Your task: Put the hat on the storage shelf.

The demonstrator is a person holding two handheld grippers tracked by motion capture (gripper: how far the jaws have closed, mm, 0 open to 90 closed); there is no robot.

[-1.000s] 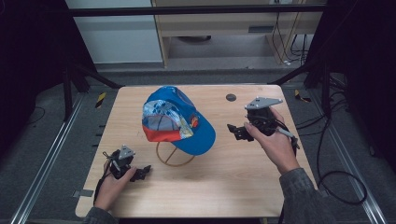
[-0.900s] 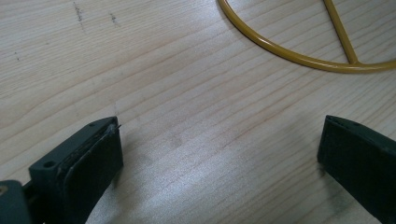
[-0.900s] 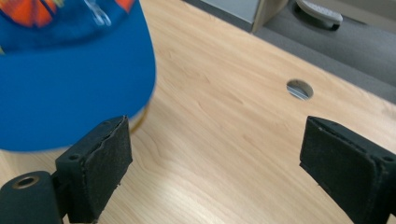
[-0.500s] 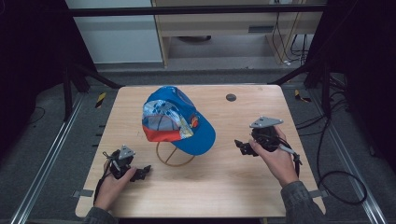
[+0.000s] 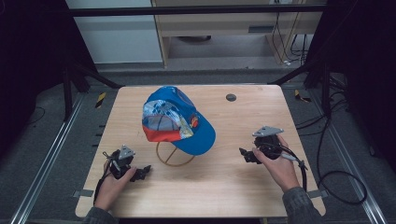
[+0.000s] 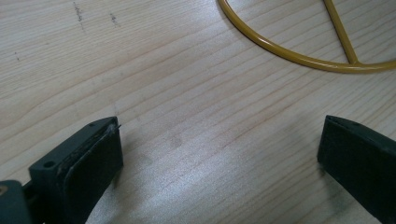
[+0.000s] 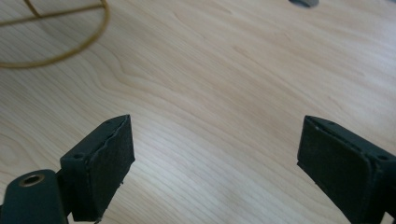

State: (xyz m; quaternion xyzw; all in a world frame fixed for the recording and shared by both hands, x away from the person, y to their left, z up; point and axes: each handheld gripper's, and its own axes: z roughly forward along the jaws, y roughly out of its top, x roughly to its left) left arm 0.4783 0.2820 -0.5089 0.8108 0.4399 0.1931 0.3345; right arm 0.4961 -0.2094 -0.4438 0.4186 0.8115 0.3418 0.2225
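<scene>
Filling most of the high view, the wooden table (image 5: 205,186) carries a blue cap (image 5: 180,119) perched on a yellow wire stand (image 5: 173,158) just left of centre. Its brim points toward about 4 o'clock, and its long axis runs from 10 to 4. The crown hides the stand's upper part; how the cap sits on it cannot be made out.

From the cap, the left gripper (image 5: 142,172) lies at about 7 o'clock, near the stand's ring, and the right gripper (image 5: 243,154) at about 4 o'clock, well apart from it. Both rest low over bare wood, jaws spread wide with nothing between them.

A curved piece of the ring, cut off by the frame, shows at 12 to 2 o'clock in the left gripper view (image 6: 299,58) and at 10 to 11 o'clock in the right gripper view (image 7: 70,51).

A small dark disc (image 5: 230,97) sits near the far edge.
</scene>
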